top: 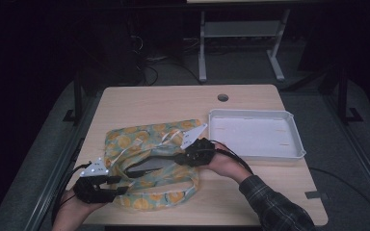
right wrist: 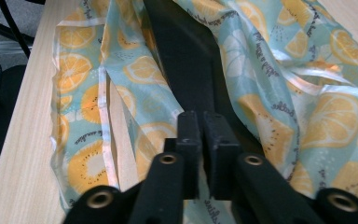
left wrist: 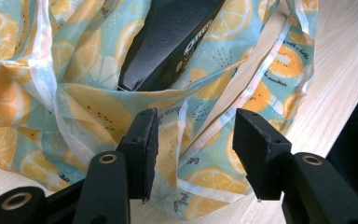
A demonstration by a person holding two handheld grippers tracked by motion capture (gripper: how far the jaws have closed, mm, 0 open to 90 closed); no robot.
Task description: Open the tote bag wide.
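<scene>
Item: black box (left wrist: 168, 42) in citrus-print tote bag (top: 149, 159) | left gripper (left wrist: 196, 144): released, straddling bag rim | right gripper (right wrist: 204, 140): clenched on fabric | advice: hold mouth wide, lift rim evenly.

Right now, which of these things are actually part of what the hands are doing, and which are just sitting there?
In the job:
- citrus-print bag
- black box inside it
- left gripper, open over the bag's edge
- right gripper, jaws together at the bag's fabric

Lying about:
- white tray
- table
</scene>
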